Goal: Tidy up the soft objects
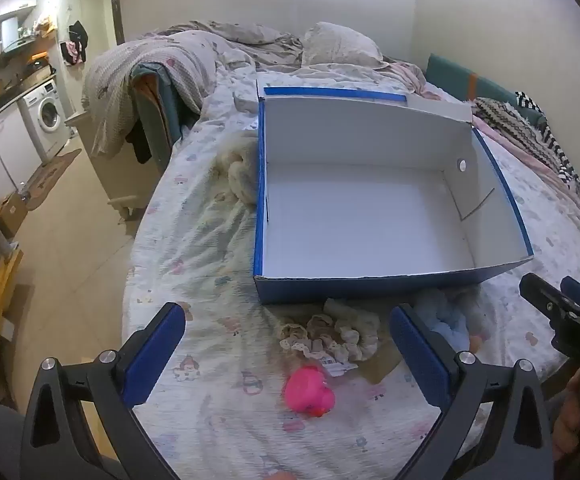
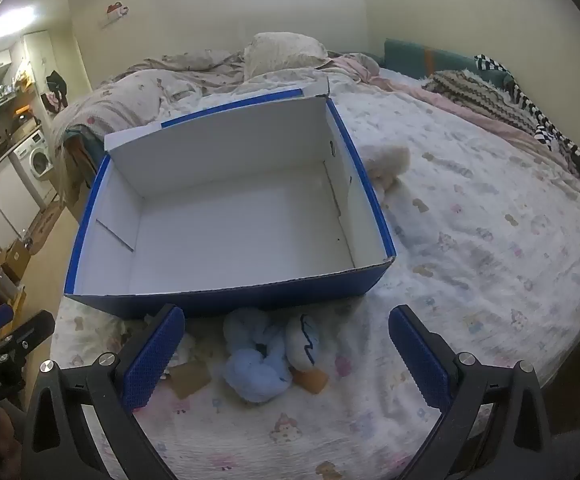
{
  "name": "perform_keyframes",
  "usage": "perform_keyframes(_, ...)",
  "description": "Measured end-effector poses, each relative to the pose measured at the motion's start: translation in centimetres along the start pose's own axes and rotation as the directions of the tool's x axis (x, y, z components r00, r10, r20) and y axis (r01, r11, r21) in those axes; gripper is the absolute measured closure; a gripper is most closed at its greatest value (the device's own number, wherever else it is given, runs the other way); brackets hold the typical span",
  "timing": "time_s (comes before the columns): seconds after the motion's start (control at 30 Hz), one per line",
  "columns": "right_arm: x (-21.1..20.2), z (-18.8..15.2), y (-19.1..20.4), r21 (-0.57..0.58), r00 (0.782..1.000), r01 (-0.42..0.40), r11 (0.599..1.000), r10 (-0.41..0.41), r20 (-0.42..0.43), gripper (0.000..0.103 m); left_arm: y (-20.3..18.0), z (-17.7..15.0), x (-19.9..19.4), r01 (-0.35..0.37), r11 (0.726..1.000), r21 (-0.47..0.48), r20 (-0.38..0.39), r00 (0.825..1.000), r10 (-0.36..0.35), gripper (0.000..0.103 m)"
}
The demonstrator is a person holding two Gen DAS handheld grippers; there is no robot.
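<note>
Left wrist view shows the soft things lying on the bed just outside the empty box (image 1: 370, 208): a pink plush (image 1: 309, 390) at about 6 o'clock from the box's near wall, a frilled beige scrunchie (image 1: 330, 336) between that plush and the wall, and a cream fluffy toy (image 1: 241, 172) pressed against the box's side at 9 o'clock. From the right wrist, a blue plush (image 2: 257, 368) with a white and orange part lies just below the near wall, and a cream plush (image 2: 386, 160) sits beside the box at 3 o'clock.

Both tools are wide open and hold nothing; the left tool (image 1: 287, 356) hangs above the pink plush and scrunchie, the right tool (image 2: 285, 356) above the blue plush.

Risks, as I judge them:
- The scrunchie carries a paper tag and touches neighbouring items, so a closing grip may pinch two things or only the tag.
- The patterned bed sheet (image 1: 193, 248) is loose; a low grasp could catch cloth and drag the light box.
- The two tools work close together at the near wall and could collide.
- A soft plush may spring from the pads and land outside the wall.
</note>
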State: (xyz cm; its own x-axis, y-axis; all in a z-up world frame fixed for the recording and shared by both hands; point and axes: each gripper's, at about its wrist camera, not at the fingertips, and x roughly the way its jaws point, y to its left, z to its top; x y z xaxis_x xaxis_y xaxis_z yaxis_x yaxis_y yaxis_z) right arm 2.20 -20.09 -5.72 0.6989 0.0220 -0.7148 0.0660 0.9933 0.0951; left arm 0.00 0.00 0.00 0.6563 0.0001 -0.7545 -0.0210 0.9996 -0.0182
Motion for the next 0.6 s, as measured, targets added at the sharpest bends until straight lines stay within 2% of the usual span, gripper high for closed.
perform_keyframes(0.1,-0.1,0.0,0.0,-0.008,1.0,0.009,1.0,-0.008,0.022,0.0,0.0,0.0,0.1,-0.004,1.0,0.004,-0.011,1.0,0.005,0.001)
perform_keyframes(0.43,0.0,0.0,-0.2,-0.002,1.0,0.003,1.0,-0.003,0.019,0.0,1.3,0.3,0.4,-0.008,1.0,-0.001,-0.01,1.0,0.008,0.001)
perform_keyframes(0.6,0.0,0.1,-0.2,-0.002,1.0,-0.002,1.0,0.002,0.016,0.0,0.7,-0.2,0.4,-0.021,1.0,-0.008,-0.007,1.0,0.021,0.001)
